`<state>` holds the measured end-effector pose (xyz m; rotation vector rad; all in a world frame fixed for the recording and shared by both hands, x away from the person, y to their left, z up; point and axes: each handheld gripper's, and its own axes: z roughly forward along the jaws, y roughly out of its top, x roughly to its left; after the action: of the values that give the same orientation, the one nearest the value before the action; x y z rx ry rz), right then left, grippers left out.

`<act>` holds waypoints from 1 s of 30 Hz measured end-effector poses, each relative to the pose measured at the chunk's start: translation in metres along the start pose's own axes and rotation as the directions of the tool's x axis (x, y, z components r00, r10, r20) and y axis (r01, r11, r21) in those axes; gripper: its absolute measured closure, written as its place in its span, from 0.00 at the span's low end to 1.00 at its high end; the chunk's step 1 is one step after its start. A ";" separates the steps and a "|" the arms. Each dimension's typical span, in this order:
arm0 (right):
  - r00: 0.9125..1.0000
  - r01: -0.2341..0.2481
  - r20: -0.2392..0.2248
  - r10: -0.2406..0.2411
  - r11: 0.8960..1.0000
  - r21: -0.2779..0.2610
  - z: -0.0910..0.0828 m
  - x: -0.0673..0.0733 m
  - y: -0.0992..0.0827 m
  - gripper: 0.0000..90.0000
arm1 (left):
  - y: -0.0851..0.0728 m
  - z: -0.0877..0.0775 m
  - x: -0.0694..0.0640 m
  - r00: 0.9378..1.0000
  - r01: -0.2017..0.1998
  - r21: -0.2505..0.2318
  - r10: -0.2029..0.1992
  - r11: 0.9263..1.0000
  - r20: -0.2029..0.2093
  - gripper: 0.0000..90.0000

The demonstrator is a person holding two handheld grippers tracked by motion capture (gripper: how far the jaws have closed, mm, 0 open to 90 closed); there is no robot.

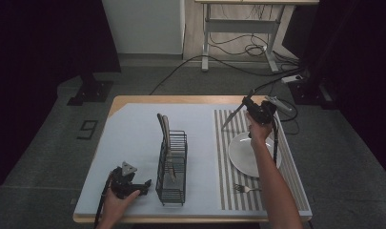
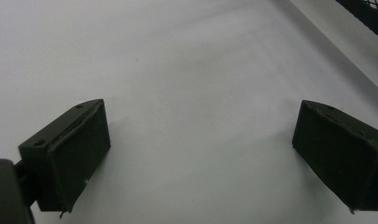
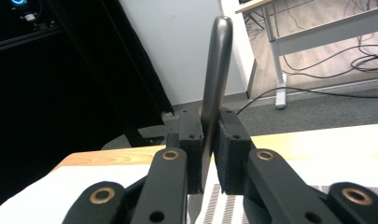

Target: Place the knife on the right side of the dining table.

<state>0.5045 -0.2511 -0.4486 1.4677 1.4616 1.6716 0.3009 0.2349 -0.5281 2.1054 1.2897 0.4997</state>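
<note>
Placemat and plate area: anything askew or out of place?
Nothing is spilled or damaged. The fork lies alone on the striped placemat below the white plate, while other utensils stand in the wire caddy. The right gripper holds a knife in the air.

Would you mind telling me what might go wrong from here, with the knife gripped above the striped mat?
1. The right gripper pinches the knife by a narrow stretch of its flat metal, so it may pivot or slip on the way.
2. The wire rack already holds upright cutlery; the knife may strike it going in.
3. The rack looks light, and the open left gripper beside it does not hold it; a bump may shift it.
</note>
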 end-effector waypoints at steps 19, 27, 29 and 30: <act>0.993 -0.074 0.093 0.070 0.997 0.031 -0.012 -0.033 -0.008 0.86 | 0.000 0.000 0.000 1.000 0.000 0.000 0.000 1.000 0.000 0.04; 0.985 -0.115 0.136 0.107 0.992 0.053 -0.014 -0.050 -0.015 0.82 | 0.000 0.000 0.000 1.000 0.000 0.000 0.000 1.000 0.000 0.04; 0.982 -0.129 0.146 0.118 0.990 0.062 -0.014 -0.055 -0.017 0.82 | 0.000 0.000 0.000 1.000 0.000 0.000 0.000 1.000 0.000 0.04; 0.981 -0.137 0.150 0.126 0.988 0.065 -0.014 -0.056 -0.018 0.81 | 0.000 0.000 0.000 1.000 0.000 0.000 0.000 1.000 0.000 0.04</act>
<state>0.5048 -0.2996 -0.4852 1.7232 1.3883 1.5623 0.3010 0.2349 -0.5281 2.1052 1.2894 0.5000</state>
